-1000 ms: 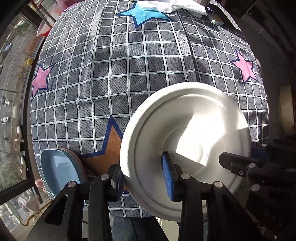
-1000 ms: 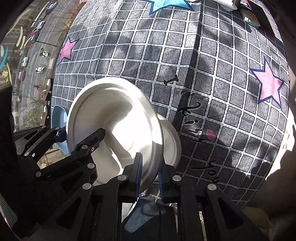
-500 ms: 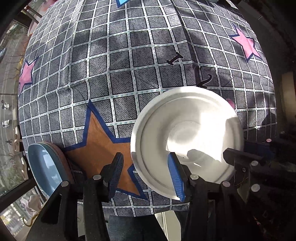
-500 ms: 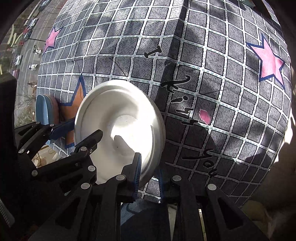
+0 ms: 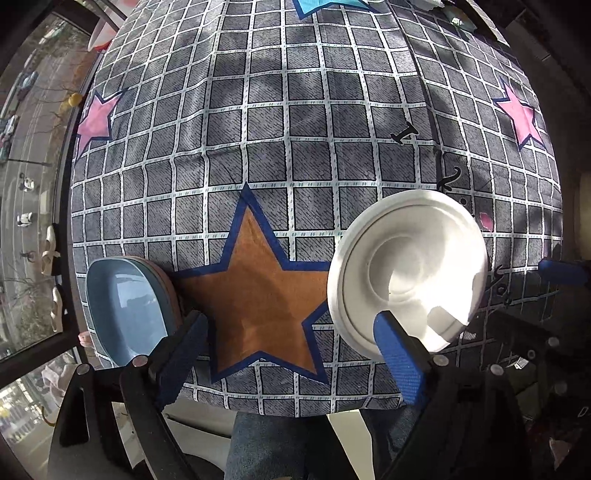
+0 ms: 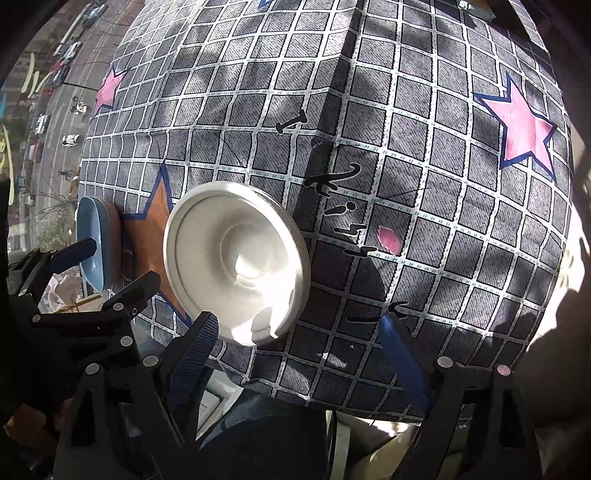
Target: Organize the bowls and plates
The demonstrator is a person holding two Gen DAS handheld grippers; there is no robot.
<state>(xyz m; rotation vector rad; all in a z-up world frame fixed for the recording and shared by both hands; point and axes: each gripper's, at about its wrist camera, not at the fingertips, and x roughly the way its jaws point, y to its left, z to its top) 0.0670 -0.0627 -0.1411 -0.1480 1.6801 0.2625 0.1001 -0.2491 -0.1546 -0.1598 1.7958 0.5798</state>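
Observation:
A white plate (image 5: 406, 273) (image 6: 236, 266) lies flat on the checked tablecloth (image 5: 295, 122), beside the orange star (image 5: 258, 291). Its rim looks doubled, as if it rests on another white one. My left gripper (image 5: 290, 347) hangs above the star with its jaws opening; nothing is between them, and its right finger (image 5: 395, 350) overlaps the plate's near rim. My right gripper (image 6: 299, 350) is also opening, with nothing between its fingers; its left finger (image 6: 195, 350) is by the plate's near edge. A blue dish (image 5: 125, 306) (image 6: 90, 240) sits at the table's left corner on a pinkish one.
The table's near edge (image 5: 295, 410) runs just under both grippers, with a person's jeans-clad leg (image 5: 273, 446) below it. A window with a street far below fills the left side (image 5: 26, 184). Small items lie at the far edge (image 5: 458, 18).
Both grippers held the white plate tilted above the table; it now lies flat on the cloth. Both have let go and their jaws have spread wide.

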